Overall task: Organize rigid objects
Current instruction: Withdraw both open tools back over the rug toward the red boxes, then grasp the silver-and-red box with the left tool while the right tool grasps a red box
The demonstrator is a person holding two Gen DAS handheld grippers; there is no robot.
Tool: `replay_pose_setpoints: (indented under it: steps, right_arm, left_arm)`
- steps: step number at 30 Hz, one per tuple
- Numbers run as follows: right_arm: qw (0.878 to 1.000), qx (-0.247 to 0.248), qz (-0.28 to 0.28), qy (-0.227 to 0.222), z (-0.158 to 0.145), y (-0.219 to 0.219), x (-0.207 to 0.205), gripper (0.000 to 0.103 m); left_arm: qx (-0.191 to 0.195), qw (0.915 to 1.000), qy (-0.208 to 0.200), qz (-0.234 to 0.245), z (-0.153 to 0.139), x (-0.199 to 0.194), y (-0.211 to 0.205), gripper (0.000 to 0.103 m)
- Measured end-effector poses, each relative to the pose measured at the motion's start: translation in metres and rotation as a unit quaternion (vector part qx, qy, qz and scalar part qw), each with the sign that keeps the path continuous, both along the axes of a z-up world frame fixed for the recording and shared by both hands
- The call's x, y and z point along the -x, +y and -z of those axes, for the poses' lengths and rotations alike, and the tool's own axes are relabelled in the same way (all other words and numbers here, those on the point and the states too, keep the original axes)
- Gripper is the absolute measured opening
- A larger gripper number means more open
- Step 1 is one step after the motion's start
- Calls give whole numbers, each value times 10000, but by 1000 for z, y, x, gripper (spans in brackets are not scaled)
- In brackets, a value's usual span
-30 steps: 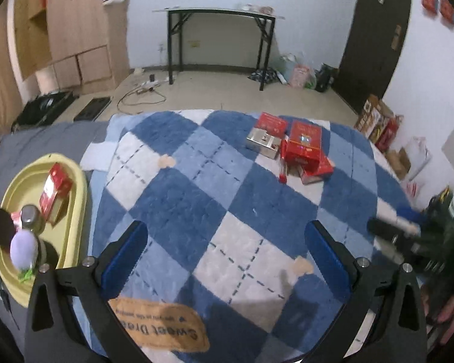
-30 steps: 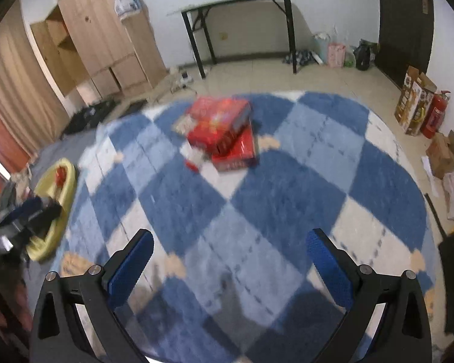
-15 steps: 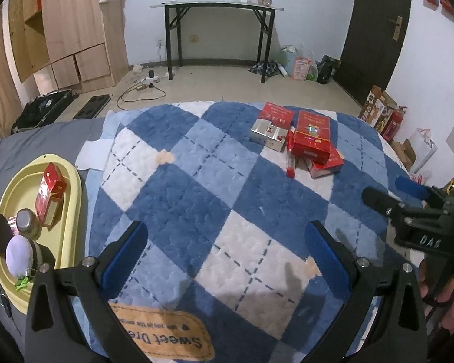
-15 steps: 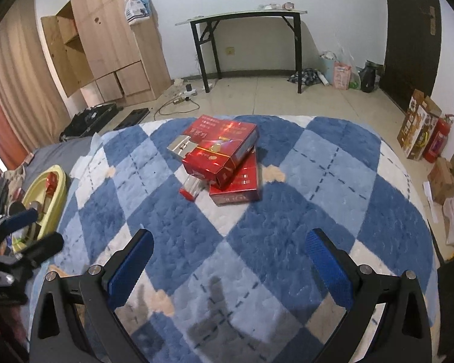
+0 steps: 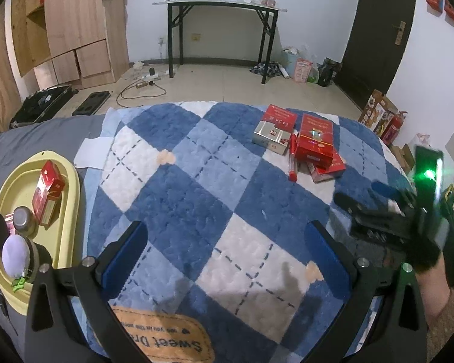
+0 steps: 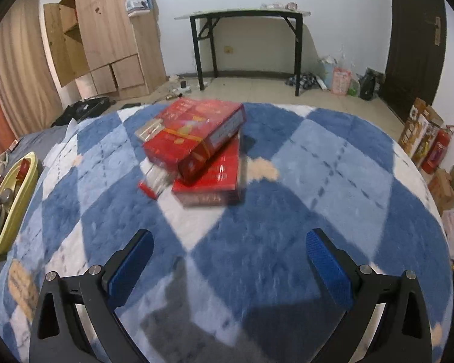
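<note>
A pile of boxes lies on the blue checked blanket (image 5: pixel 196 187): a red carton (image 6: pixel 193 136) rests tilted on a flat red box (image 6: pixel 215 172), with a silver box (image 5: pixel 271 137) and a thin red-capped tube (image 5: pixel 293 158) beside them. At the left a yellow tray (image 5: pixel 72 187) holds a small red box (image 5: pixel 48 187), a jar and a soft toy. My left gripper (image 5: pixel 227 254) hovers open over the blanket's near part. Nothing sits between the spread fingers of my open right gripper (image 6: pixel 227 260), which faces the pile from close by. The right gripper (image 5: pixel 366 199) also shows in the left wrist view.
Beyond the bed lie a tiled floor, a black-legged table (image 5: pixel 221 3), a wooden cabinet (image 5: pixel 75 30) and a dark door (image 5: pixel 375 30). Cartons and a fire extinguisher (image 6: pixel 435 151) stand at the right. A tan label patch (image 5: pixel 163 341) lies at the blanket's near edge.
The right gripper has swung toward the red boxes and come closer to them. The left gripper has shifted a little, still open over the blanket.
</note>
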State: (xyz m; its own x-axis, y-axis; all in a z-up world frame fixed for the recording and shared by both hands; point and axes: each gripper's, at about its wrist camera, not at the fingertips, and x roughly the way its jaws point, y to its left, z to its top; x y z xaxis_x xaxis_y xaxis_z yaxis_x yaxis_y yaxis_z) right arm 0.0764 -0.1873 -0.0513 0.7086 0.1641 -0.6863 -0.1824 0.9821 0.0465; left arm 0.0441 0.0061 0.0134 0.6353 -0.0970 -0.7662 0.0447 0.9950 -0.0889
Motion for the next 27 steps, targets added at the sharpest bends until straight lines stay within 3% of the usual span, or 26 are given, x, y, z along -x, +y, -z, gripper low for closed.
replay_pose_setpoints:
  steps: [3, 9, 15, 20, 22, 25, 27]
  right_arm:
    - [9999, -67, -100, 12, 8, 6, -18, 103]
    - [9990, 332, -285, -29, 23, 25, -40, 103]
    - [9988, 474, -123, -87, 29, 31, -62, 102]
    - [9976, 539, 360, -247, 26, 14, -70, 101]
    - [9971, 457, 540, -266, 26, 0, -75, 101]
    - [9980, -133, 612, -129, 33, -21, -82, 103]
    - [9982, -98, 568, -174, 36, -18, -83, 103]
  left_arm:
    - [-87, 9997, 63, 215, 3, -7, -3, 103]
    - [-139, 9987, 81, 485, 1, -27, -3, 103]
    - [-371, 9967, -18, 727, 11, -88, -9, 103]
    - [-506, 9932, 226, 1024, 35, -133, -18, 103]
    - [-549, 9907, 179, 1229, 41, -143, -26, 103]
    - [-762, 9845, 351, 1539, 59, -161, -41, 103]
    - [-771, 9808, 323, 1760, 66, -166, -49, 103]
